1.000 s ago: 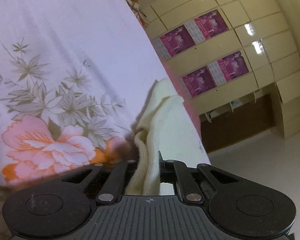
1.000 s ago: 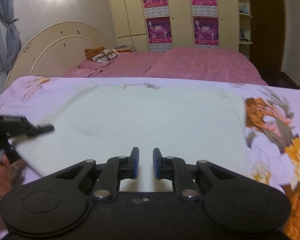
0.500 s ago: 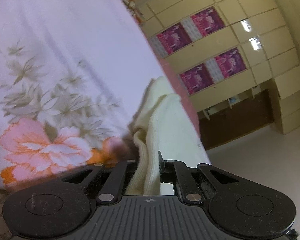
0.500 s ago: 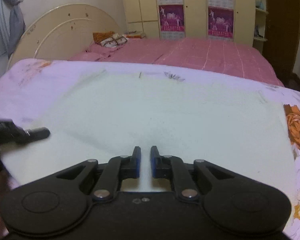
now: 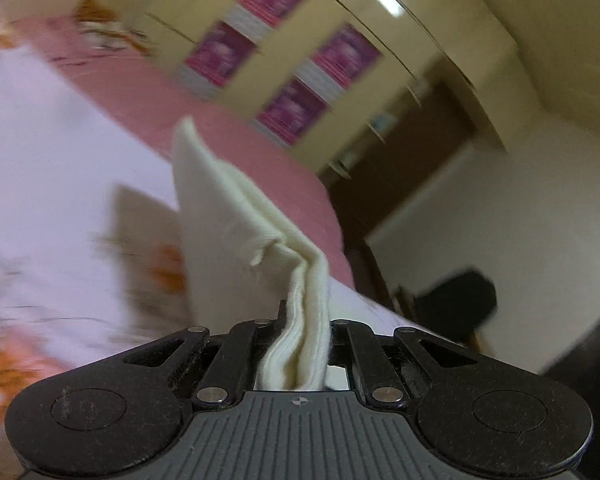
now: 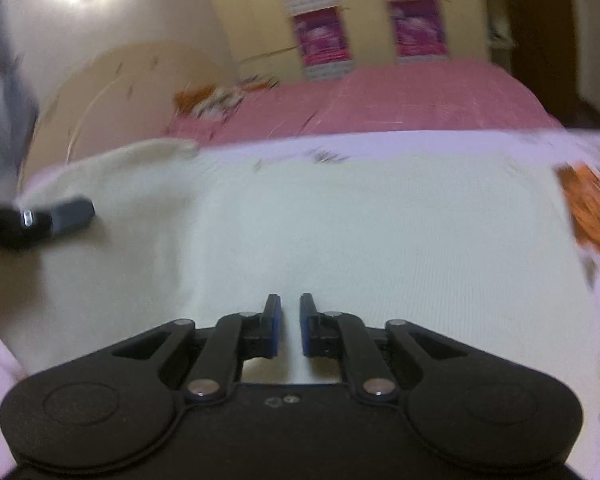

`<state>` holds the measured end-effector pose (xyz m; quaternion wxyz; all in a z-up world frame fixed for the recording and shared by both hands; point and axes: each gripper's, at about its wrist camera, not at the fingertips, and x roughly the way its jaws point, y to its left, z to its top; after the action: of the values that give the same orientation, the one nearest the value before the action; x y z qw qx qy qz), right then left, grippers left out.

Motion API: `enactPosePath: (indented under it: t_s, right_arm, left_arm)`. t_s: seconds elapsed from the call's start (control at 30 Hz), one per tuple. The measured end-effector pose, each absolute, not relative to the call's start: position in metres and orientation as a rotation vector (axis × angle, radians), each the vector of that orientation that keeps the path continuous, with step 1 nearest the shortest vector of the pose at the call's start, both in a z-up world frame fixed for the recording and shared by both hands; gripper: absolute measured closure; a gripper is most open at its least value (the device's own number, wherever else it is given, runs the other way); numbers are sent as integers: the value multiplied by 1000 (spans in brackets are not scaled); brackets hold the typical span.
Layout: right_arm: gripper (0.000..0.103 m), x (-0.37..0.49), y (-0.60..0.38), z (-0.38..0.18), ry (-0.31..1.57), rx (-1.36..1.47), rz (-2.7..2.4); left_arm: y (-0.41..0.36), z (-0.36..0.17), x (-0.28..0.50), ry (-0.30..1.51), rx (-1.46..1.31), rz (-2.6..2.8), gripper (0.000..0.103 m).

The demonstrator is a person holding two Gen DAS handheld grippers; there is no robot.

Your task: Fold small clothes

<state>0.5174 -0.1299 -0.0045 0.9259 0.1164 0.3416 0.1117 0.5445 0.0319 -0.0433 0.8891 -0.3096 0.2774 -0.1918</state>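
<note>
A cream knitted cloth [image 6: 380, 240] lies spread on the flowered sheet [image 6: 588, 208] of a bed. My left gripper [image 5: 302, 332] is shut on one corner of it, several bunched layers squeezed between its fingers, and the lifted cloth [image 5: 220, 208] hangs off the sheet. In the right wrist view the left gripper [image 6: 74, 212] shows at the far left, with the raised corner beside it. My right gripper [image 6: 290, 312] hovers low over the cloth's near edge. Its jaws are opening, a narrow gap shows between the blue pads [image 6: 274, 320], and no cloth is pinched there.
A second bed with a pink cover [image 6: 420, 96] and a patterned pillow [image 6: 204, 100] stands behind. A cream headboard [image 6: 120, 80] is at the left and a wardrobe with magenta posters [image 5: 292, 60] at the back. A dark object [image 5: 456, 300] sits on the floor.
My left gripper has risen and rolled with the cloth corner still in it, pulling that side off the sheet. The right gripper's pads narrowed, then parted a little again.
</note>
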Motion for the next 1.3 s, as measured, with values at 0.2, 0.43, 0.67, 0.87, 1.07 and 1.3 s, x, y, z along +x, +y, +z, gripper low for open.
enactPosePath:
  t_s: [0.2, 0.43, 0.67, 0.87, 1.07, 1.3]
  right_arm:
    - [81, 486, -224, 14, 632, 524, 129]
    - [53, 452, -313, 6, 603, 830, 102]
    - [54, 439, -332, -7, 593, 929, 154]
    - [55, 451, -308, -9, 646, 875, 231]
    - [58, 470, -289, -5, 691, 726, 195]
    - [69, 483, -276, -7, 701, 626, 206]
  left_arm:
    - [-53, -32, 557, 678, -512, -538, 96]
    - [-148, -47, 531, 814, -209, -636, 76]
    - [-54, -12, 523, 644, -324, -561, 63]
    - [4, -42, 554, 738, -337, -404, 63]
    - [6, -61, 553, 777, -304, -417, 63]
    - [4, -62, 567, 719, -346, -413, 62]
